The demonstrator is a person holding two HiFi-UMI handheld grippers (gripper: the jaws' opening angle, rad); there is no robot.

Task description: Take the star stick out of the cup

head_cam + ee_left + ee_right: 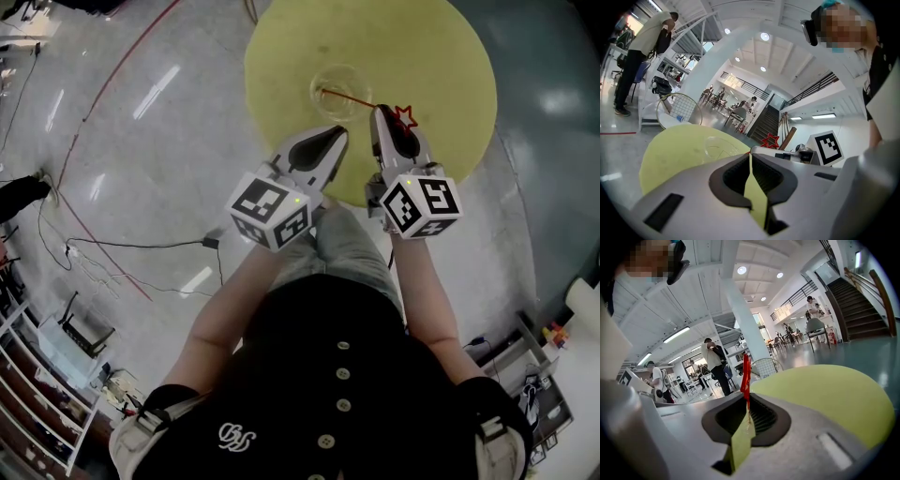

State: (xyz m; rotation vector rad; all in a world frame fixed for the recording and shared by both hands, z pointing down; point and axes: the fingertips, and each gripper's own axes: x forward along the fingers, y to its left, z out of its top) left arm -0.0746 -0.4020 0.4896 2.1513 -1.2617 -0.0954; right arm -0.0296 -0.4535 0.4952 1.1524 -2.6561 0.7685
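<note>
A clear plastic cup (337, 91) stands on the round yellow table (450, 66). The thin star stick (358, 98) leans out of it to the right and ends in a red star (405, 116). My right gripper (382, 114) reaches the stick just below the star. In the right gripper view its jaws (747, 401) are pressed together with the red star (746, 373) edge-on at their tips. My left gripper (336, 139) hovers just short of the cup, its jaws (750, 157) together with nothing between them. The left gripper view also takes in the cup (715, 147) and star (769, 140).
The table's near edge lies just under both grippers. Black cables (131, 246) and a red line (89, 122) run over the glossy floor at left, and shelving (37, 375) stands at lower left. People (717, 364) stand far off in the hall.
</note>
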